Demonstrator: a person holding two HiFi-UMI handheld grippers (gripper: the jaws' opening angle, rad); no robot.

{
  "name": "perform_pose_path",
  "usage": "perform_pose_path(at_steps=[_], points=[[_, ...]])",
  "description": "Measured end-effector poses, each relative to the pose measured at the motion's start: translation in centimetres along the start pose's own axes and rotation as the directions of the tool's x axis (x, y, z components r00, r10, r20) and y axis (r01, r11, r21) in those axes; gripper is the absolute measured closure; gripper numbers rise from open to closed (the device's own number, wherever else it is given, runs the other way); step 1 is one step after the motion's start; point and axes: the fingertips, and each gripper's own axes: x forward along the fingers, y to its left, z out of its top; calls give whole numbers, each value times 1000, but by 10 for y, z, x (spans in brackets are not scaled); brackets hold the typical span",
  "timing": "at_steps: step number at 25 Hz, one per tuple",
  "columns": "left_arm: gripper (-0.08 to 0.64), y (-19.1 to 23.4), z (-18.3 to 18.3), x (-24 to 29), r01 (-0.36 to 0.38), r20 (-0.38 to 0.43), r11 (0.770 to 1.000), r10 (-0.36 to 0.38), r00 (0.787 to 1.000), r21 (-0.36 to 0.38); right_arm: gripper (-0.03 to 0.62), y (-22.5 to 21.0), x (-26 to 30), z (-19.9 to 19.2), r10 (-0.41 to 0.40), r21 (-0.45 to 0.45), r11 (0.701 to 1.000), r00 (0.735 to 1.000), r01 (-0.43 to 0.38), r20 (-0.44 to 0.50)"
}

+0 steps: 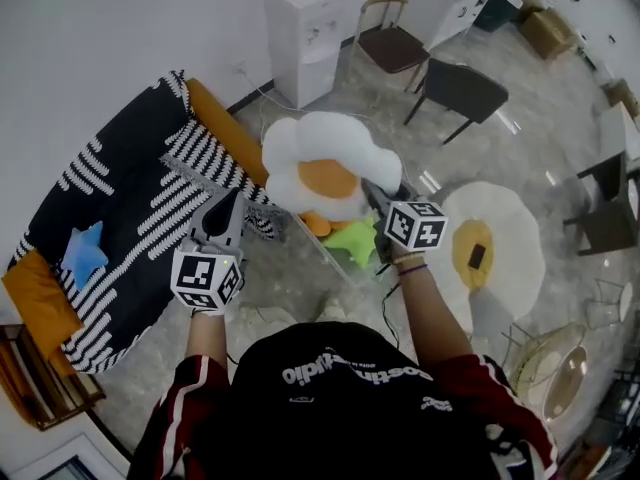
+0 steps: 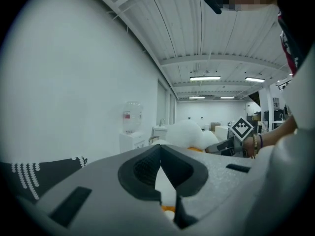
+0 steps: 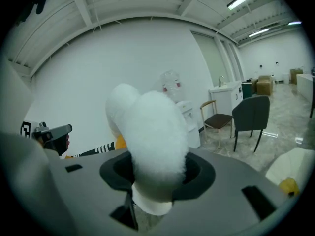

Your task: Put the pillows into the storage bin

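A white flower-shaped pillow with an orange centre (image 1: pixel 325 163) hangs above the clear storage bin (image 1: pixel 322 251). My right gripper (image 1: pixel 380 198) is shut on the pillow's right edge. In the right gripper view the fluffy white pillow (image 3: pixel 147 132) fills the gap between the jaws of my right gripper (image 3: pixel 153 183). A green pillow (image 1: pixel 357 240) and an orange one (image 1: pixel 317 224) lie in the bin. My left gripper (image 1: pixel 227 208) is shut and empty, left of the bin over the sofa's edge; its closed jaws show in the left gripper view (image 2: pixel 165 181). A blue star pillow (image 1: pixel 84 252) rests on the sofa.
The sofa with a black-and-white striped blanket (image 1: pixel 130 198) stands at the left. A water dispenser (image 1: pixel 305 28) and two chairs (image 1: pixel 455 88) stand behind the bin. A fried-egg-shaped mat (image 1: pixel 500 243) lies on the floor to the right. A wire basket (image 1: pixel 555 368) sits at the lower right.
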Motion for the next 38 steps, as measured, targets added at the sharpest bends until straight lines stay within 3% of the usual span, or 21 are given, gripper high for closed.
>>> perform_pose_path(at_steps=[11, 19, 22, 24, 25, 28, 31, 38], points=[[557, -81, -35, 53, 72, -90, 997, -71, 993, 8, 405, -130, -42, -99, -112, 135, 982, 983, 132, -148], [557, -115, -62, 71, 96, -156, 995, -92, 984, 18, 403, -178, -37, -175, -120, 169, 971, 953, 171, -277], [557, -122, -69, 77, 100, -174, 995, -95, 980, 23, 397, -189, -30, -195, -97, 220, 961, 949, 168, -299], [557, -124, -75, 79, 100, -188, 995, -93, 978, 25, 355, -195, -23, -210, -87, 260, 950, 946, 173, -312], [557, -124, -78, 79, 98, -197, 995, -91, 976, 24, 305, -200, -20, -222, -92, 269, 945, 939, 188, -330], [557, -124, -87, 78, 93, -220, 995, -86, 972, 21, 184, -219, -20, -256, -142, 253, 932, 903, 260, -405], [557, -123, -92, 76, 86, -232, 996, -79, 969, 22, 179, -229, -29, -263, -168, 234, 930, 893, 285, -419], [557, -126, -88, 67, 64, -222, 998, -57, 973, 26, 201, -227, -41, -244, -168, 220, 940, 913, 262, -372]])
